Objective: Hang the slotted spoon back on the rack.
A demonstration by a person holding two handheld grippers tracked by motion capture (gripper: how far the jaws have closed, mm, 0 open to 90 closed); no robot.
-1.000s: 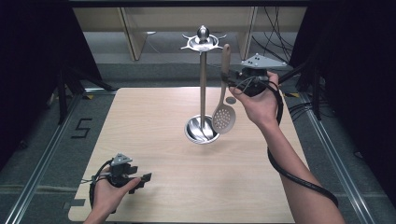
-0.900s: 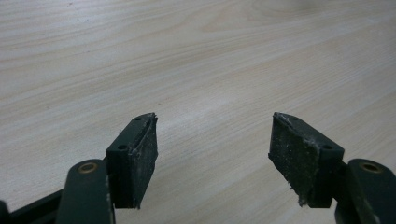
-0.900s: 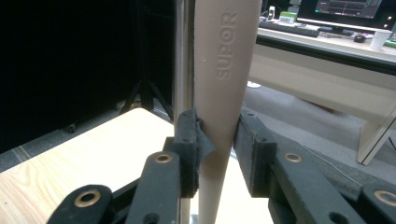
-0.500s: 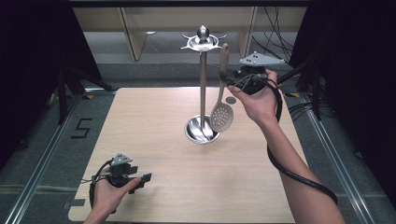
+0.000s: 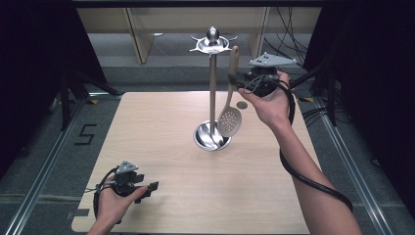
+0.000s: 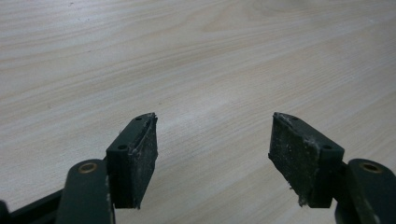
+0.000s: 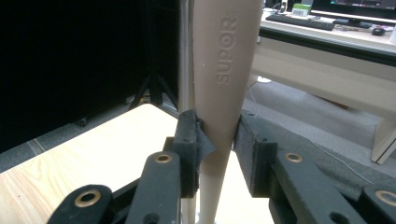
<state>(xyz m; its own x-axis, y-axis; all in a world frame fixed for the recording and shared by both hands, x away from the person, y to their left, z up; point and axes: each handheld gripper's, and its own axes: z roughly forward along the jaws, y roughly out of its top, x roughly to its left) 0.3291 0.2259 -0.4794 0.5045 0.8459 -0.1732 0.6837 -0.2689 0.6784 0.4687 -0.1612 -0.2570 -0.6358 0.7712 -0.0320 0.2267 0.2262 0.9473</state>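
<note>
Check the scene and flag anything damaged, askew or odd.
Two things stand out. The left gripper has worn pads: frayed edges and pale crumbs on the rubber. A pad on the right gripper is peeling beside the skimmer handle it clamps. The skimmer hangs slightly tilted by the stand.

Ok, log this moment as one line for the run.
right claw: shut on slotted spoon handle, beside rack pole | left claw: open, low over table | spoon: held upright

Slotted spoon (image 7: 227, 70): handle top and bowl cut off by frame edges in right gripper view. Small round item (image 5: 242, 105) on worktop (image 5: 161, 127) too small to identify.
</note>
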